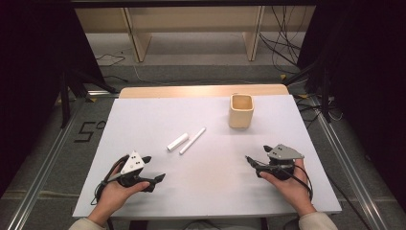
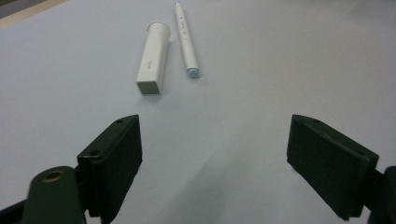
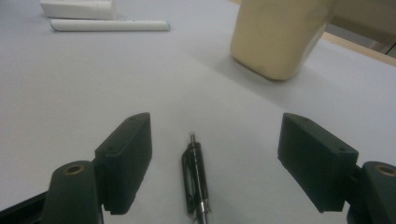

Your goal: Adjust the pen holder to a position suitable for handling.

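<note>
A white marker [image 1: 192,140] and its white cap [image 1: 177,142] lie side by side, apart, mid-table. A beige cup [image 1: 241,111] stands upright behind them to the right. My left gripper [image 1: 154,168] rests near the front left, open and holding nothing. From the left gripper view [image 2: 215,140], the cap [image 2: 153,58] and the marker [image 2: 186,39] lie ahead of the jaws. My right gripper [image 1: 257,154] sits front right, open. Between its jaws [image 3: 215,140] a black pen [image 3: 196,179] lies on the table, touching neither pad. The cup [image 3: 280,32] is ahead on the right.
The white table top [image 1: 143,115] has a wooden strip along its far edge [image 1: 201,91]. Dark stands and cables flank the table on the floor. A wooden shelf frame [image 1: 191,28] stands behind. Both hands rest near the front edge.
</note>
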Demonstrator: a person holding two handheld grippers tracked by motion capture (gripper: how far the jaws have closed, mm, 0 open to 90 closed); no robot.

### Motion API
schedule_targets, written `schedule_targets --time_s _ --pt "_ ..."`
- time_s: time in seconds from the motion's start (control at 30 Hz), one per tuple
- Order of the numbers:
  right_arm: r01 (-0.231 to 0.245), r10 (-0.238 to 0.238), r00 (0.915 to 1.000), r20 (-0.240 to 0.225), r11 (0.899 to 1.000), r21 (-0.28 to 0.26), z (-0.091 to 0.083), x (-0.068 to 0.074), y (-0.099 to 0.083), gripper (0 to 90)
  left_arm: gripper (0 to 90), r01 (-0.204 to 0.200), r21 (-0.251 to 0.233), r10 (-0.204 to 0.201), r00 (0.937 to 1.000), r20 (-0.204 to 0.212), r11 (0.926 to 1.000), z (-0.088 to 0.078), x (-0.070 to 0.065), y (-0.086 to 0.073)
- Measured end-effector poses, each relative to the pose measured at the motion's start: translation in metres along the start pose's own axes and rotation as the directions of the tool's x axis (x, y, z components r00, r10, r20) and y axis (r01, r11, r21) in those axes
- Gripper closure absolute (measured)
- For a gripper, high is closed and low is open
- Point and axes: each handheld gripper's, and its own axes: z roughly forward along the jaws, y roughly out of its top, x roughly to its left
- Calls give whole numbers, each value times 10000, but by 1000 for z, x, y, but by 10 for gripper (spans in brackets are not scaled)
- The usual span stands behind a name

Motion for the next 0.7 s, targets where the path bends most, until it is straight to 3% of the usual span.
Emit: schedule_targets --time_s 0.7 --pt "-13 13 10000 32 10000 24 -1 0 0 270 182 -10 20 10 10000 -17 10000 0 0 0"
